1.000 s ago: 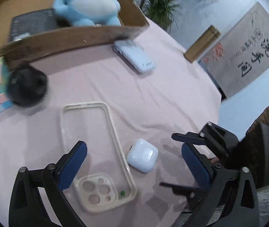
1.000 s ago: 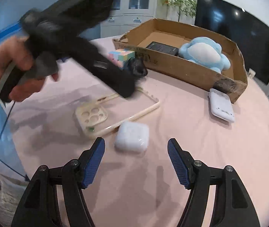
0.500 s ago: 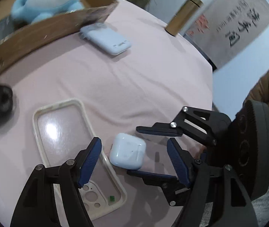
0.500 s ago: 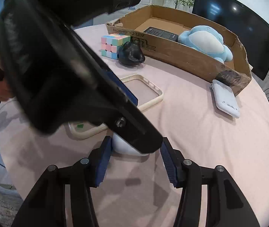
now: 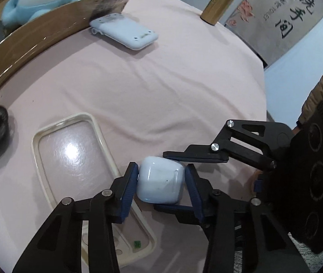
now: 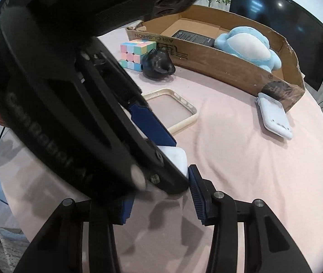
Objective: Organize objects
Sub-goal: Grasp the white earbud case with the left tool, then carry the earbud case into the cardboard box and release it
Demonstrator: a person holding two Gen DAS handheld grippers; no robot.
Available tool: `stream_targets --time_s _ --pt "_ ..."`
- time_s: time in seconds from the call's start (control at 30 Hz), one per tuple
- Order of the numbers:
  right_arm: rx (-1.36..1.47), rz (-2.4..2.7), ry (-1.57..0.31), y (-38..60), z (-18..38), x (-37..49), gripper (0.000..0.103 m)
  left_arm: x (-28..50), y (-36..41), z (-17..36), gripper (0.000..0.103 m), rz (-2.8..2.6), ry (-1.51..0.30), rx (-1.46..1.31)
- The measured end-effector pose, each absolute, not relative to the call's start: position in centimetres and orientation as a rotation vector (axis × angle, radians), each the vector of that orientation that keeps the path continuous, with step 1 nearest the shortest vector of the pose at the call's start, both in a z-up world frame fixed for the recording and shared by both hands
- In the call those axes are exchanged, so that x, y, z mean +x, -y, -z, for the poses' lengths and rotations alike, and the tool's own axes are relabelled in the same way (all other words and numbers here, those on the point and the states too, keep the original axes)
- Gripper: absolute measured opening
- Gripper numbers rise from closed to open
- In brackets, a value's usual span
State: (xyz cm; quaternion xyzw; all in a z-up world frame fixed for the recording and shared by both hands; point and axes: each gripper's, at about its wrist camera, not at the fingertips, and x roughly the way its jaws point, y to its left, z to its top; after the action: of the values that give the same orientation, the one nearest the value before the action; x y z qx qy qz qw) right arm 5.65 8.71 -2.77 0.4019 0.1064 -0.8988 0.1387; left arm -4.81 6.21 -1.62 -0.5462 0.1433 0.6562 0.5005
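Note:
A white earbud case sits on the pink tablecloth. My left gripper is shut on it, one blue pad on each side. My right gripper reaches in from the right around the same case; its black fingers lie along the case's far and near sides. In the right wrist view the left gripper's body hides most of the case and the right gripper's left pad. A cream phone case lies just left of the earbud case.
A cardboard box at the back holds a blue plush toy and a dark flat device. A pale blue power bank lies by the box corner. A black lump, a pastel cube and a gold flask also stand here.
My left gripper moved right over the earbud case and closed on it. My right gripper narrowed around the same case. The left gripper's body now fills the right wrist view.

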Motion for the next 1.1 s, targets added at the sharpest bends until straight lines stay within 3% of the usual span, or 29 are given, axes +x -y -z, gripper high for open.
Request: stream_targets --time_s 0.3,0.6,0.87,1.1 --pt "1.049 2.630 -0.334 -9.4 0.7 5.5 0.041 -4.2 -6.1 -0.7 0.040 -1.645 -0.330 -1.255" --pt "0.821 2.658 -0.492 -8.7 -5.5 1.5 0.041 -7.1 -5.2 -8.6 0.040 -1.791 -0.385 -1.109" --pt "0.680 2.615 -0.559 -7.8 -9.7 -5.8 0.041 -13.7 -3.7 -13.2 0.040 -1.907 -0.393 -1.069" --pt "0.681 2.554 -0.558 -7.7 -10.1 -14.3 0.041 -21.0 -2.3 -13.4 0.040 -1.959 -0.347 -1.099"
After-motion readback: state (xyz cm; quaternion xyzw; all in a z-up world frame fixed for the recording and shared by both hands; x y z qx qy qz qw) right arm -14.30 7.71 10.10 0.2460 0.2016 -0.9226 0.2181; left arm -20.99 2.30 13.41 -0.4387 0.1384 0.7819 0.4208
